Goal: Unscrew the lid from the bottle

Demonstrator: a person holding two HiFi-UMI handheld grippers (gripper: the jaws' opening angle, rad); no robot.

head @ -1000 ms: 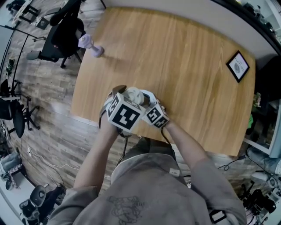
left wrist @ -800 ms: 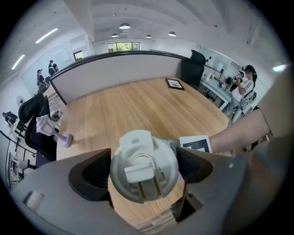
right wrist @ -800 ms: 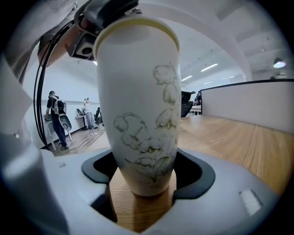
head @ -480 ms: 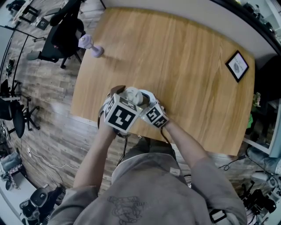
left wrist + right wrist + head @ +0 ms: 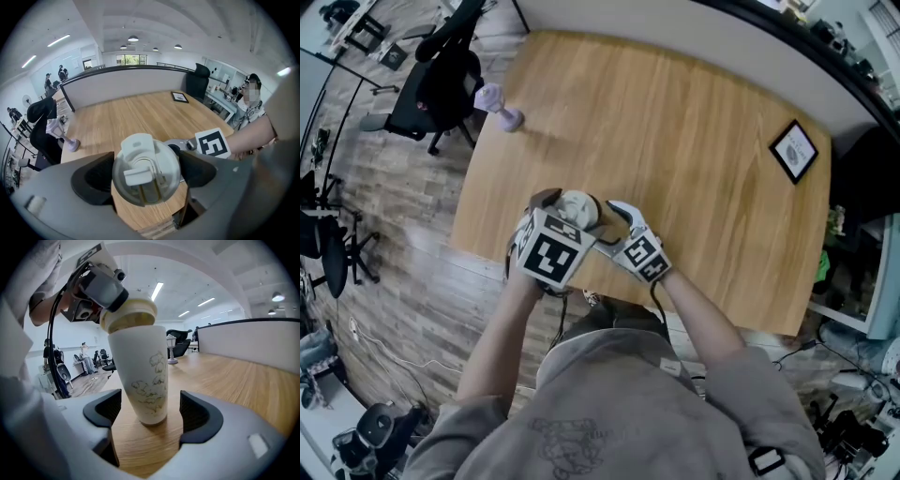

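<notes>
A white bottle (image 5: 140,380) with a line-drawn flower stands upright on the wooden table (image 5: 675,141) near its front edge. Its white flip-top lid (image 5: 145,171) sits on top, seen from above in the left gripper view. My left gripper (image 5: 146,174) comes down over the bottle, and its jaws are closing with both pads against the lid's sides. In the right gripper view that gripper grips the lid (image 5: 129,310) from above. My right gripper (image 5: 146,411) lies low at the bottle's base, open, with a gap on each side of the bottle.
A small lilac lamp-shaped object (image 5: 499,105) stands at the table's far left corner. A black picture frame (image 5: 793,150) lies at the far right. A black office chair (image 5: 441,80) is beyond the left edge. The table's front edge runs just below the bottle.
My right gripper has drawn slightly back and to the right from the bottle. The left gripper stays on the lid, turned a little.
</notes>
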